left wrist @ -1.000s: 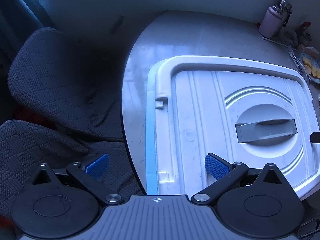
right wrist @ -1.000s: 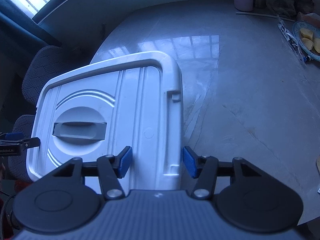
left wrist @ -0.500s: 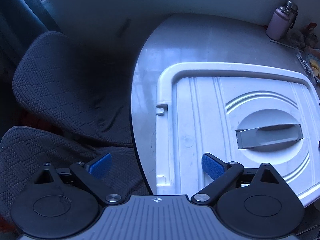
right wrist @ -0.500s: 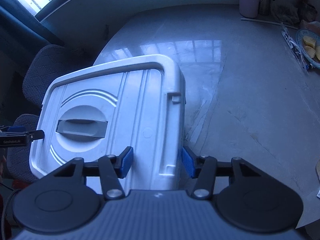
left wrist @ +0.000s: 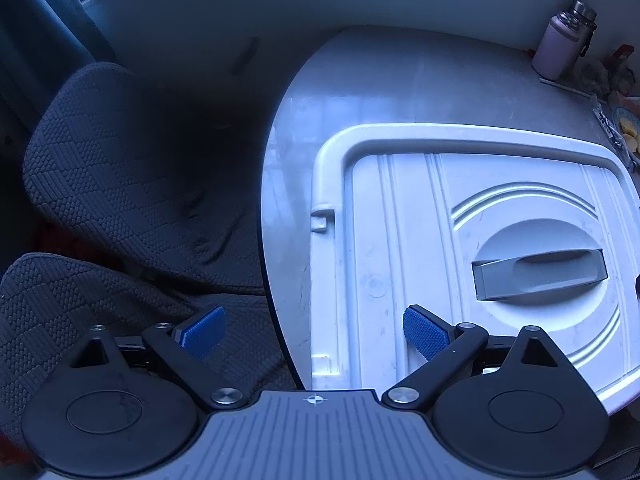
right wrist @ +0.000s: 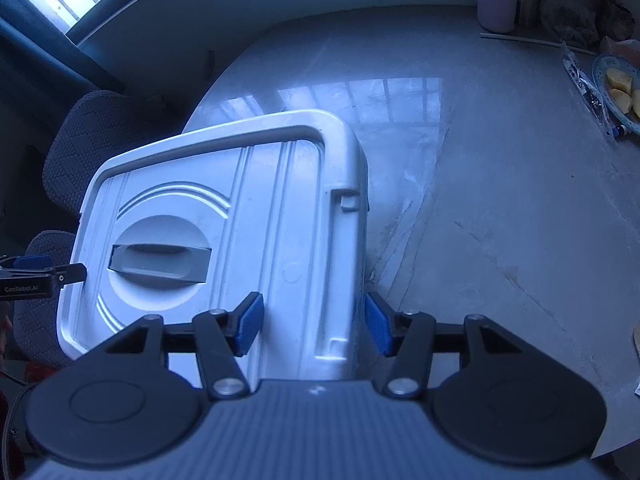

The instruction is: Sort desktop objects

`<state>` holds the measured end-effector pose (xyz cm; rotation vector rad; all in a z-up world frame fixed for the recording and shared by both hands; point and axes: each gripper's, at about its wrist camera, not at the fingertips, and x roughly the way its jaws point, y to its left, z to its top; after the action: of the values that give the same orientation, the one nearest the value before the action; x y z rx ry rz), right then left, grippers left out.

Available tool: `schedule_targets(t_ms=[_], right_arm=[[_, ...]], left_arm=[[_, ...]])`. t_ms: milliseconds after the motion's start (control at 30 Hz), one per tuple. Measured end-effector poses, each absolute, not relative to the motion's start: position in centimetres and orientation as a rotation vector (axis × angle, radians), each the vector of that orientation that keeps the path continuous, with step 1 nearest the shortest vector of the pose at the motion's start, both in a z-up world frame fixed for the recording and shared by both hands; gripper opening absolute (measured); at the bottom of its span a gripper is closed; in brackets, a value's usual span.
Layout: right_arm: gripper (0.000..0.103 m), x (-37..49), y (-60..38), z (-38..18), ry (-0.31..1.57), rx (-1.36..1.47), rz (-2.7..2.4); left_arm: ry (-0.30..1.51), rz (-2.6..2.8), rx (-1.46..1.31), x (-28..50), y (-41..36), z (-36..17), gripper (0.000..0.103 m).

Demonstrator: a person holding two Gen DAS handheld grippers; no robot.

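White storage box (left wrist: 460,264) is seen lidded at the counter (left wrist: 380,92) edge. Chair (left wrist: 132,168) detail is shown only by left wrist; plate (right wrist: 618,94) is shown clearly only by right wrist. Left gripper (left wrist: 316,334) fingers spread wide, straddling box edge. Right gripper (right wrist: 312,322) fingers straddle box's right rim, partly open; contact cannot be told.

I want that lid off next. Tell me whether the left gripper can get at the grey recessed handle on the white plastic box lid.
Probably yes. The left gripper is open at the lid's edge, and the grey handle lies uncovered ahead to its right. The right gripper straddles the opposite rim, away from the handle.
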<state>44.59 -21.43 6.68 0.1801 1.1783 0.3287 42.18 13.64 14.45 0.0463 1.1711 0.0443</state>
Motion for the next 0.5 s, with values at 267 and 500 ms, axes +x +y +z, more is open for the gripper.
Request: schedule_targets(t_ms=[267, 500], right_arm=[[0.056, 44.3, -21.7, 6.4, 1.176, 0.184, 0.287], [0.056, 43.6, -21.1, 7.1, 1.171, 0.138, 0.278]], left_arm=[[1.165, 0.026, 0.032, 42.2, 14.0, 14.2, 0.098], [1.172, -0.010, 0.057, 41.7, 13.4, 14.9, 0.098]])
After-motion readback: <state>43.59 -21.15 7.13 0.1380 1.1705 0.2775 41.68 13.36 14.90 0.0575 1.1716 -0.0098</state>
